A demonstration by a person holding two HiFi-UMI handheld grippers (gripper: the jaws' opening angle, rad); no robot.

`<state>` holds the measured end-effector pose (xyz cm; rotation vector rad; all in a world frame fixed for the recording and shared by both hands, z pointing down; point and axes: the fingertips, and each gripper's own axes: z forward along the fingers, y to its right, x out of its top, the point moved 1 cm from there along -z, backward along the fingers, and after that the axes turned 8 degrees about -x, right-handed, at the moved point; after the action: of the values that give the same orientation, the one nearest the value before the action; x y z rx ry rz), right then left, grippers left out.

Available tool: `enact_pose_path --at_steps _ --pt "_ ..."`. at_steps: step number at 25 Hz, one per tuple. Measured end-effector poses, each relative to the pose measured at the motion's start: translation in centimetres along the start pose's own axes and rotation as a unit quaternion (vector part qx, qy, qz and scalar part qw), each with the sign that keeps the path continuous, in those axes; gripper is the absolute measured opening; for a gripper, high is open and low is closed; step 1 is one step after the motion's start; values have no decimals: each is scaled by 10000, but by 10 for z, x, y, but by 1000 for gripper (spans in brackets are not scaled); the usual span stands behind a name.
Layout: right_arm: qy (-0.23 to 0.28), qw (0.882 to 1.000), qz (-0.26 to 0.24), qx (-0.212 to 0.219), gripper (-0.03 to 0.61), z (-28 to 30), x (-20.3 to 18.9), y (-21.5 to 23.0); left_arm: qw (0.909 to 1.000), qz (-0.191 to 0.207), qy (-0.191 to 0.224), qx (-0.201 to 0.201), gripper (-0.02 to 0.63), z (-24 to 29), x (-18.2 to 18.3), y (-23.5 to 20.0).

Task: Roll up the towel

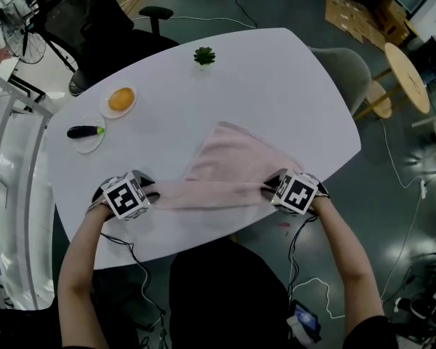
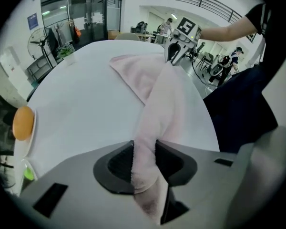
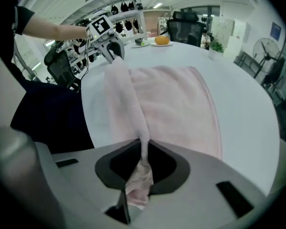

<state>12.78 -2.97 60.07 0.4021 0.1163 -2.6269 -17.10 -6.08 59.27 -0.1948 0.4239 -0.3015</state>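
A pale pink towel (image 1: 232, 158) lies on the white oval table (image 1: 276, 71), its far part spread flat. Its near edge is gathered into a narrow band that stretches between my two grippers close to the table's front edge. My left gripper (image 1: 154, 193) is shut on the band's left end. In the left gripper view the towel (image 2: 157, 89) runs from between the jaws of that gripper (image 2: 144, 149) toward the right gripper (image 2: 174, 51). My right gripper (image 1: 265, 189) is shut on the right end. The right gripper view shows a thin fold of towel (image 3: 176, 99) pinched in that gripper (image 3: 144, 149), with the left gripper (image 3: 113, 49) beyond.
At the table's left stand a plate with an orange bun (image 1: 120, 99) and a plate with a dark aubergine-like thing (image 1: 86, 131). A small potted plant (image 1: 204, 56) sits at the far edge. A black office chair (image 1: 94, 20) and a grey chair (image 1: 345, 67) flank the table.
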Motion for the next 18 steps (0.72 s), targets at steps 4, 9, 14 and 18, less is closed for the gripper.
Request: enact_pose_path --at_steps 4,9,14,18 --pt "197 9977 -251 -605 120 -3 3 8 9982 249 -58 550 214 -6 2 -6" --pt "511 9939 340 -914 207 -27 0 22 9933 429 9 1076 291 -32 12 -5" --pt "770 9877 84 -1355 233 -59 -5 24 9874 710 331 1377 293 -58 33 9" --pt "716 9838 -404 -1593 241 -69 -17 8 9837 1136 352 1352 292 -59 53 35"
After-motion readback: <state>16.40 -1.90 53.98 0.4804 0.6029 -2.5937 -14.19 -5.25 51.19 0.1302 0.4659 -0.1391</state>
